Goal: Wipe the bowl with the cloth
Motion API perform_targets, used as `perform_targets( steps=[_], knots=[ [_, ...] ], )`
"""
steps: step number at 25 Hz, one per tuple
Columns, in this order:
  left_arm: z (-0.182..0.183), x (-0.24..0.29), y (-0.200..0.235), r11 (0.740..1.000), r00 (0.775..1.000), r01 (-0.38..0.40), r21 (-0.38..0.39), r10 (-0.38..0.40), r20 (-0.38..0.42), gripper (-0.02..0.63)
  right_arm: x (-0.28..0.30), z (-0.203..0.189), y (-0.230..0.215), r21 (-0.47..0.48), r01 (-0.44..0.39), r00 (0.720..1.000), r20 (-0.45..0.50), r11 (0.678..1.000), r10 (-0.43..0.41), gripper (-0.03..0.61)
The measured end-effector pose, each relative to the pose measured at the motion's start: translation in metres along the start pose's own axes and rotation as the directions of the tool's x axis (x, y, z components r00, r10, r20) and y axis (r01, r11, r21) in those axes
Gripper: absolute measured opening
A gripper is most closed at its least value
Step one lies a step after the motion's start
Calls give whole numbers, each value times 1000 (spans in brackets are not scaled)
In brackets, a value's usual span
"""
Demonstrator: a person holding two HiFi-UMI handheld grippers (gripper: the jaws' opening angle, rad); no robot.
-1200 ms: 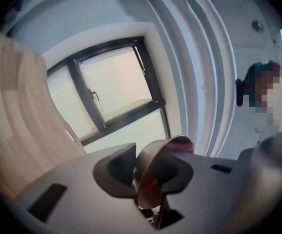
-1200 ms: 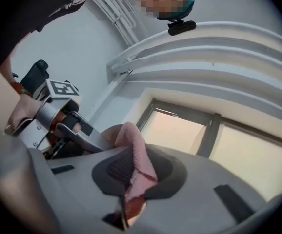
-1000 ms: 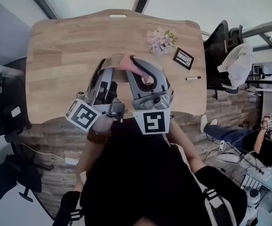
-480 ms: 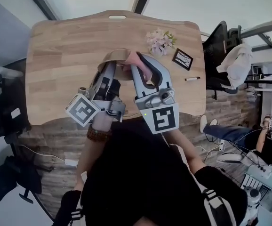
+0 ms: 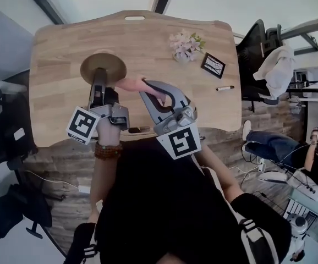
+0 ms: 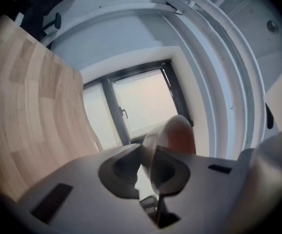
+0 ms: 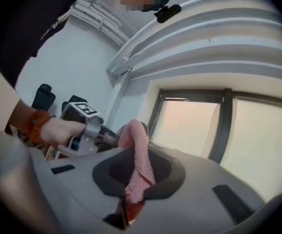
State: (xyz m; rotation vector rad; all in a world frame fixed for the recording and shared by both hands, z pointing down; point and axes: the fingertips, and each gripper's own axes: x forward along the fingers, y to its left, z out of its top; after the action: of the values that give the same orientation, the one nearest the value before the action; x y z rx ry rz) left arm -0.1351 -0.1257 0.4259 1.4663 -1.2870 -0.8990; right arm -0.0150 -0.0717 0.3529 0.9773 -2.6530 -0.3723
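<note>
Nearest, at 6 o'clock in the head view, the person's dark torso fills the lower frame. The left hand (image 5: 109,134), with a brown bracelet (image 5: 106,150) at the wrist, grips the left gripper (image 5: 99,77). That gripper reaches toward 12 o'clock over the wooden table (image 5: 60,48).

Just to its 3 o'clock, the right gripper (image 5: 147,88) has its jaws pressed together on the pink cloth (image 5: 127,83). In the right gripper view a fold is pinched between the pads and the rest rises in a loop past the tips. In the head view the loose end trails toward 9 o'clock and lies close to the left gripper's fingers.

The bowl (image 5: 103,67) sits at the left gripper's tips, at about 10 o'clock from the cloth, and shows as a brown round over the table's left half. The left gripper's jaws are closing, with the bowl's rim between them and the pads on it. In the left gripper view the bowl stands tipped on edge, reddish-brown on one face. Nothing can be made out in it, and I cannot tell which face is turned to the head camera.

Farther off, at 2 o'clock from the cloth, lies a bunch of pale pink flowers (image 5: 186,46). A dark framed card (image 5: 214,66) lies at their 4 o'clock, and a pen (image 5: 225,88) at the card's 5 o'clock, near the table edge.
</note>
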Motion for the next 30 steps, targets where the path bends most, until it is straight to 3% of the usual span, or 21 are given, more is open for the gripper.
perform_targets(
  steps=[3, 5, 7, 9, 11, 13, 14, 15, 16, 19, 23, 27, 30],
  knots=[
    [8, 15, 24, 995, 991, 25, 97, -13, -131, 25, -10, -25, 7, -31, -41, 997, -61, 999, 39, 20],
    [3, 17, 46, 979, 974, 5, 203, 41, -222, 25, -16, -37, 1, -2, -23, 997, -78, 1000, 23, 20],
    [-8, 13, 69, 962, 952, -19, 272, 101, -289, 26, -20, -43, -11, 70, 25, 998, -59, 997, -21, 20],
    [-30, 10, 91, 935, 914, -16, 355, 157, -373, 26, -24, -47, -30, 179, 86, 996, -26, 980, -82, 20],
    [-61, 7, 118, 875, 846, 10, 485, 251, -470, 26, -29, -55, -47, 247, 118, 993, -23, 962, -116, 20],
    [-95, 3, 148, 795, 753, 48, 605, 369, -544, 26, -36, -63, -64, 271, 141, 990, -33, 952, -137, 20],
    [-111, 0, 163, 766, 707, 62, 640, 418, -570, 26, -39, -67, -71, 279, 153, 988, -40, 948, -148, 20],
    [-125, -2, 178, 754, 667, 69, 653, 452, -592, 26, -42, -70, -76, 287, 165, 986, -49, 944, -157, 20],
    [-139, -4, 192, 761, 633, 65, 646, 469, -616, 26, -45, -73, -81, 294, 174, 985, -57, 940, -165, 20],
    [-175, -4, 229, 813, 550, 4, 582, 485, -680, 26, -49, -80, -87, 311, 190, 982, -69, 931, -177, 20],
    [-211, -8, 276, 832, 454, -108, 545, 529, -717, 26, -46, -88, -72, 327, 175, 984, -76, 929, -159, 20],
    [-226, -11, 301, 805, 397, -158, 571, 581, -710, 26, -42, -91, -61, 327, 155, 987, -82, 932, -135, 20],
    [-233, -16, 312, 793, 370, -176, 583, 602, -708, 26, -39, -88, -55, 257, 139, 989, -78, 957, -122, 20]
  ],
)
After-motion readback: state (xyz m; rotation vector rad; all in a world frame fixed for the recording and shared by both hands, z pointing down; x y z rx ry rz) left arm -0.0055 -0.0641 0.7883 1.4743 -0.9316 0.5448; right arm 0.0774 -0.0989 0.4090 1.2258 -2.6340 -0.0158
